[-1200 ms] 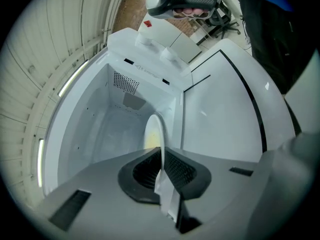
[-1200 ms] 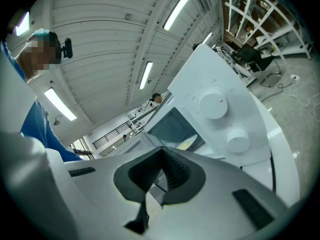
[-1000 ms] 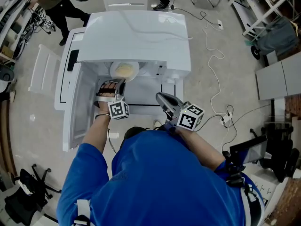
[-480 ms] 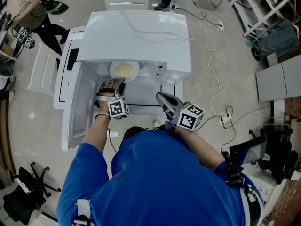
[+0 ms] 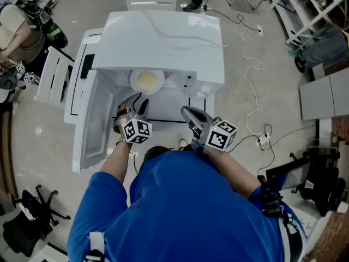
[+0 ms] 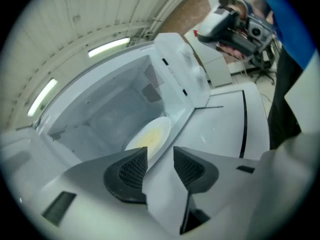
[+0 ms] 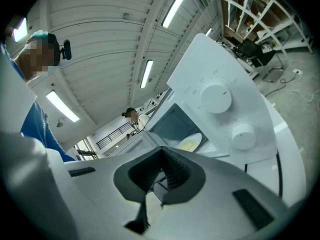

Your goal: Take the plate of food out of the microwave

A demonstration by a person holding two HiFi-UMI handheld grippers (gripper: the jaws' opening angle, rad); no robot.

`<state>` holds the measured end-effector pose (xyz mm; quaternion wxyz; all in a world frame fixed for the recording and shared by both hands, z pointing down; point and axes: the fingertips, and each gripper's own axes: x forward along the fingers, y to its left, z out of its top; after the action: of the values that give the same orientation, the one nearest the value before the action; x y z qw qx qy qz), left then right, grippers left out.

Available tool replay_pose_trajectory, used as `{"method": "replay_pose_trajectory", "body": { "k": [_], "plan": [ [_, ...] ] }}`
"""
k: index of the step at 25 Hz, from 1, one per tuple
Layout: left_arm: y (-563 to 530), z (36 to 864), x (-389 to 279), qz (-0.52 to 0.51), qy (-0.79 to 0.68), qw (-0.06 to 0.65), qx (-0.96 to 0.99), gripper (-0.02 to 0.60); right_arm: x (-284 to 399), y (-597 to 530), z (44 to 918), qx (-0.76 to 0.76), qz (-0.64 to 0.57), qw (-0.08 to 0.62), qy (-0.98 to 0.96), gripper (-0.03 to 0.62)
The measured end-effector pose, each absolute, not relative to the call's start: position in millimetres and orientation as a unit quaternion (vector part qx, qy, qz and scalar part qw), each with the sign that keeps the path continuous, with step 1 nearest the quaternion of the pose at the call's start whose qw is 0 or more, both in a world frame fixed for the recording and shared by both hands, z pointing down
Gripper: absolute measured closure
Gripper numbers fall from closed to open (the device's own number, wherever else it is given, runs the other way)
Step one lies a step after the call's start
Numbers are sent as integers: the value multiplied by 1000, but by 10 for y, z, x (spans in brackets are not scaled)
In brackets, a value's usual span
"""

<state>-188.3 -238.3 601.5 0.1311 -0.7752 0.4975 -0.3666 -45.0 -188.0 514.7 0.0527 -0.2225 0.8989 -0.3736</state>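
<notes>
The white microwave (image 5: pixel 163 42) stood on the white tabletop (image 5: pixel 166 113) in the upper middle of the head view, its door (image 5: pixel 92 119) swung open toward the left of the frame. The plate of food (image 5: pixel 146 81), white with a pale yellow heap on it, lay inside the cavity close to the front opening, just under the edge of the oven's top.

The left gripper (image 5: pixel 137 98) hung in front of the opening, just below the plate in that view and not touching it. In the left gripper view the left gripper (image 6: pixel 160 166) showed its jaws standing wide apart; they had just been opening. Nothing sat between the dark ribbed pads (image 6: pixel 131 170), and the plate (image 6: pixel 150 136) lay beyond the gap, on the cavity floor.

The right gripper (image 5: pixel 186 112) was held over the tabletop at the centre of the head view, to the right of the left one and well apart from the plate. In the right gripper view the right gripper (image 7: pixel 161 176) had its jaws closed together on nothing. Past them the plate (image 7: pixel 190 143) showed through the open front, with two round knobs (image 7: pixel 216 98) on the panel to its right.

The person's blue shirt (image 5: pixel 180 212) filled the bottom of the head view.
</notes>
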Motion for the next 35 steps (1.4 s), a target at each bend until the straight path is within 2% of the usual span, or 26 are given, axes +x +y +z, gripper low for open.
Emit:
{"method": "replay_pose_trajectory", "body": {
  "k": [5, 12, 19, 26, 35],
  "plan": [
    [-2274, 5977, -2035, -247, 565, -19, -787, 422, -454, -1851, 5145, -221, -374, 49, 900, 602],
    [-2362, 5946, -2191, -33, 599, -269, -754, 422, -472, -1804, 5152, -217, -373, 50, 901, 602],
    [-2486, 6027, -2332, 181, 577, -455, -653, 405, -443, -1806, 5141, -224, -369, 47, 901, 602],
    [-2618, 6122, -2360, 267, 552, -515, -599, 402, -428, -1814, 5142, -228, -366, 43, 901, 602],
    [-2782, 6251, -2370, 308, 534, -547, -567, 405, -398, -1861, 5159, -235, -367, 41, 899, 602]
  ]
}}
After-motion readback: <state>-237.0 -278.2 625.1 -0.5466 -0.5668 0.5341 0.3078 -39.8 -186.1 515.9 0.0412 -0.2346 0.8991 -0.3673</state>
